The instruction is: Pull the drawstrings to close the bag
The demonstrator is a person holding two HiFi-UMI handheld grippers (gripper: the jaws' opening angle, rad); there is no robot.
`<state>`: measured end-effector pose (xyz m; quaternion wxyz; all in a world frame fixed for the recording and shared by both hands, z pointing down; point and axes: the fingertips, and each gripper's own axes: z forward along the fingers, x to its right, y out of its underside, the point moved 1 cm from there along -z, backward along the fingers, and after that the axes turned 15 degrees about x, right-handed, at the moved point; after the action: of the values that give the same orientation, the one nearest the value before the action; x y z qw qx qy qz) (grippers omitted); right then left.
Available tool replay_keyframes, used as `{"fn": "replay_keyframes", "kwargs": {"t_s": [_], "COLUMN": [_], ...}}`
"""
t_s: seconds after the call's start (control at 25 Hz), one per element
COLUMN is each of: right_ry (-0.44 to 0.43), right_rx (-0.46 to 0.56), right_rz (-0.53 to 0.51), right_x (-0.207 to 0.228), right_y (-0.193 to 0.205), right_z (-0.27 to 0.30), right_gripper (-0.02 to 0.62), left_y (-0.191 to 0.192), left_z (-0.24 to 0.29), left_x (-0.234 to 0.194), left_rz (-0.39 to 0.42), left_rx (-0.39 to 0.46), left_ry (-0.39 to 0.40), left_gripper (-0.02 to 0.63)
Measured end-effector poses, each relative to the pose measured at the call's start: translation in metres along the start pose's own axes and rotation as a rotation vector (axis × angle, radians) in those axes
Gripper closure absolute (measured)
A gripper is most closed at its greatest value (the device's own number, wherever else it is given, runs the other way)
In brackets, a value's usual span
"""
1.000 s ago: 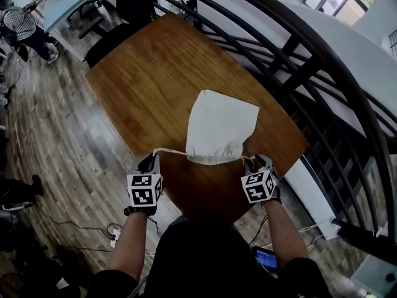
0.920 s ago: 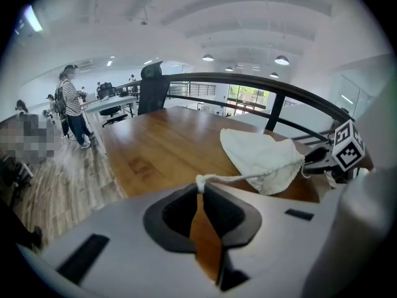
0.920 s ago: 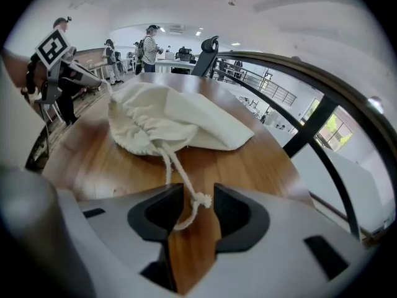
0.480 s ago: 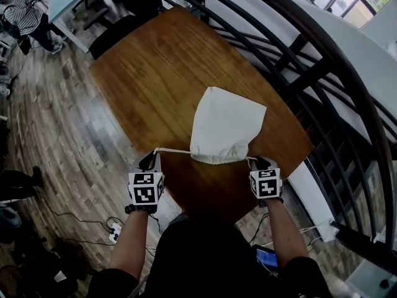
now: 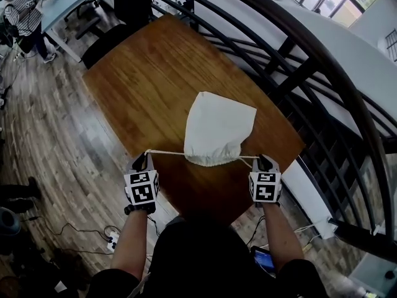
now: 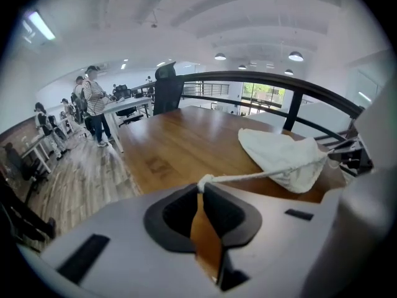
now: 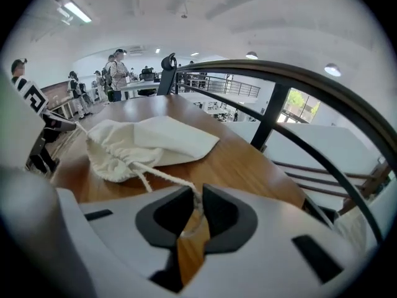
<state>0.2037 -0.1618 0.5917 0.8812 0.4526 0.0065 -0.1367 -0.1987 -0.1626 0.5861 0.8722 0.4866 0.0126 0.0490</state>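
Two hand-held grippers flank a cream-white cloth drawstring bag (image 5: 217, 126) that lies flat on the near part of a brown wooden table (image 5: 149, 73), its gathered mouth toward the person and its closed bottom pointing away. The left gripper (image 5: 144, 159) has its dark jaws pressed together on the knotted end of the left white cord drawstring (image 5: 166, 153), which runs taut and almost level from the jaw tips to the bag's mouth; the knot sits right at the tips. The right gripper (image 5: 263, 161) has just been closing its jaws, and the right white cord drawstring (image 5: 248, 158) lies between them, pinched near the tips. This cord shows as a shorter run from the puckered mouth to the gripper. The mouth is bunched into tight folds, though whether it is fully drawn shut cannot be told. Both grippers hang at the table's near edge, well apart, with the bag between them. Beside the table's far right edge curves a black metal railing (image 5: 310, 61).
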Motion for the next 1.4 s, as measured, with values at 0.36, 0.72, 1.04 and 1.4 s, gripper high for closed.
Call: {"fn": "replay_keyframes", "kwargs": {"t_s": [0.36, 0.72, 1.04, 1.4], "right_ry": [0.106, 0.179, 0.180, 0.206], "right_rx": [0.038, 0.045, 0.045, 0.051], "right_rz": [0.041, 0.069, -0.047, -0.043], "right_x": [0.039, 0.062, 0.058, 0.067], "right_y": [-0.008, 0.000, 0.000, 0.000], "right_z": [-0.018, -0.029, -0.033, -0.035], "right_gripper": [0.555, 0.555, 0.555, 0.555], "left_y": [-0.019, -0.009, -0.005, -0.008], "left_z": [0.006, 0.002, 0.006, 0.007], "left_x": [-0.024, -0.044, -0.045, -0.054], "left_rz": [0.007, -0.005, 0.015, -0.064], "left_rx": [0.031, 0.015, -0.005, -0.005], "left_ry": [-0.041, -0.075, -0.076, -0.083], "left_gripper": [0.569, 0.569, 0.569, 0.569]}}
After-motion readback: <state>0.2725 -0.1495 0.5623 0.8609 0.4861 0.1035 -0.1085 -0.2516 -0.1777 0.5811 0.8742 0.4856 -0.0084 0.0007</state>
